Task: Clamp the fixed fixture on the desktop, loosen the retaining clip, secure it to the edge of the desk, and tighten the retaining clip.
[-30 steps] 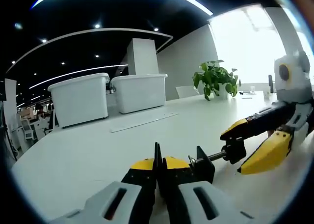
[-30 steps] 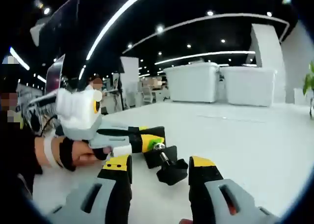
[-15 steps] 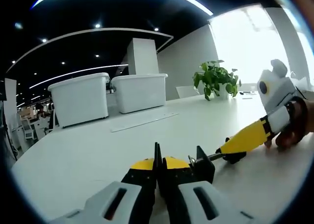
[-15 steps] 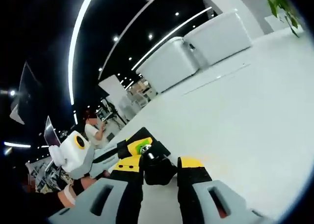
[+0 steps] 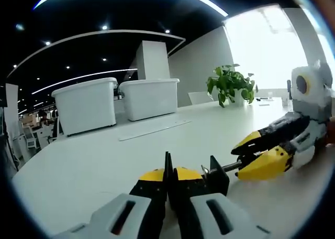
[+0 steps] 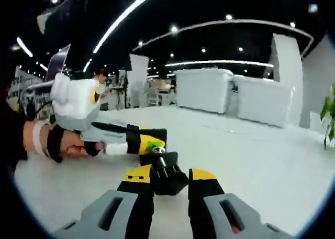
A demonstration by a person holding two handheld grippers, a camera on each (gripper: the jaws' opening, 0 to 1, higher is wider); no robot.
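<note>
A broad white desk [image 5: 94, 160] carries two white storage bins [image 5: 112, 101] and a potted plant [image 5: 230, 84] at its far side. The black clamp fixture [image 6: 163, 172] lies on the desk between both tools. The left gripper [image 5: 167, 176] pinches its frame; the right gripper [image 6: 170, 177] squeezes its round knob [image 6: 168, 182].

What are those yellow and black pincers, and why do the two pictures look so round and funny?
A person holds a pincer tool in each hand, and a small camera rides on each tool, so each round picture looks along its own jaws. In the left gripper view, the left gripper is squeezed shut on a black clamp lying on the white desk. In the right gripper view, the right gripper pinches the clamp's black knob. Two white bins and a plant stand further back.
</note>
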